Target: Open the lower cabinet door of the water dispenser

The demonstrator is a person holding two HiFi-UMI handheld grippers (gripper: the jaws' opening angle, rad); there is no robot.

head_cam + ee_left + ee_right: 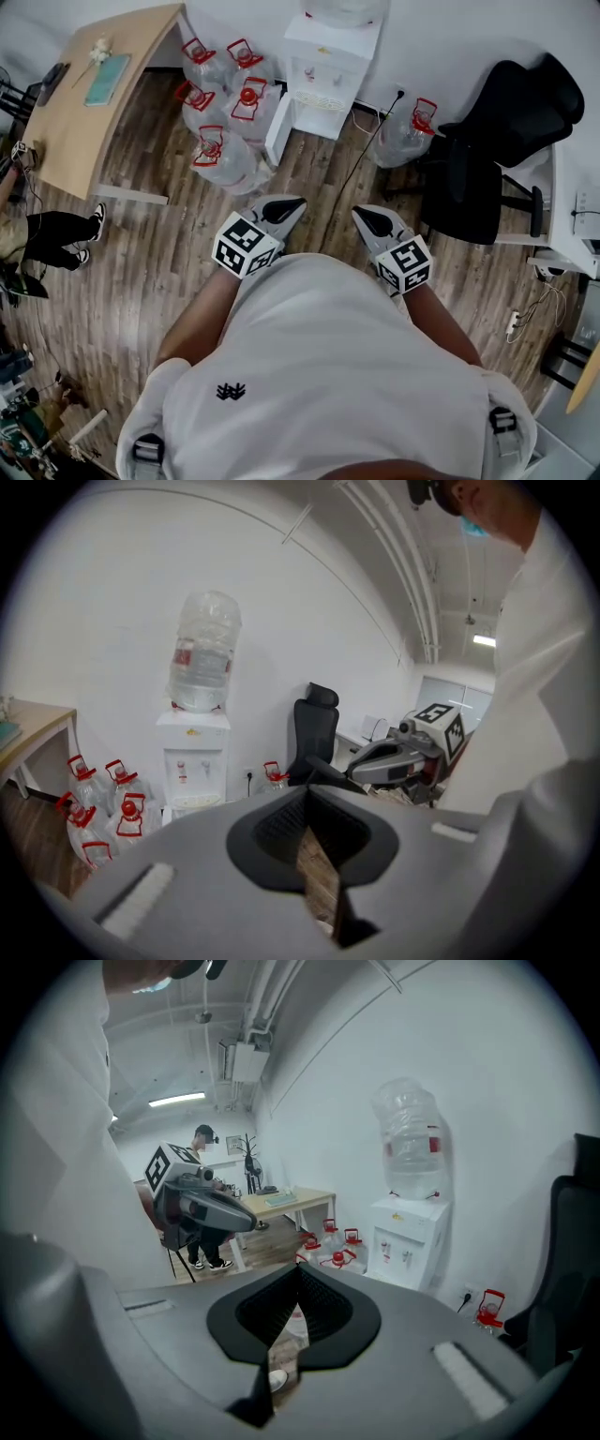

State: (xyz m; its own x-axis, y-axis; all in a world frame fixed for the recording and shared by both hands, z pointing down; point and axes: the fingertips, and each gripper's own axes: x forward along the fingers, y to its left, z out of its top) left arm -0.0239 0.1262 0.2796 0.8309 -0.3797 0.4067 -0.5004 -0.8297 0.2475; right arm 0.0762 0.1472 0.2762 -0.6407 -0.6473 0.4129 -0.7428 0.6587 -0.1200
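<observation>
While I stand well back, dispenser (pixel 328 75): twelve o'clock, against the wall.
Door: low on its front; open or closed, I cannot tell.
Left gripper (pixel 286 208): clenched, empty, aimed there.
Right gripper (pixel 373 221): likewise clenched, nothing within reach.

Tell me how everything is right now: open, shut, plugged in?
Left tongs: shut, empty.
Right tongs: shut, empty.
Lower cabinet door: looks swung open.
Top bottle: upside down on the water dispenser.
Floor jugs: capped.
Black cord: plugged into the wall.
</observation>
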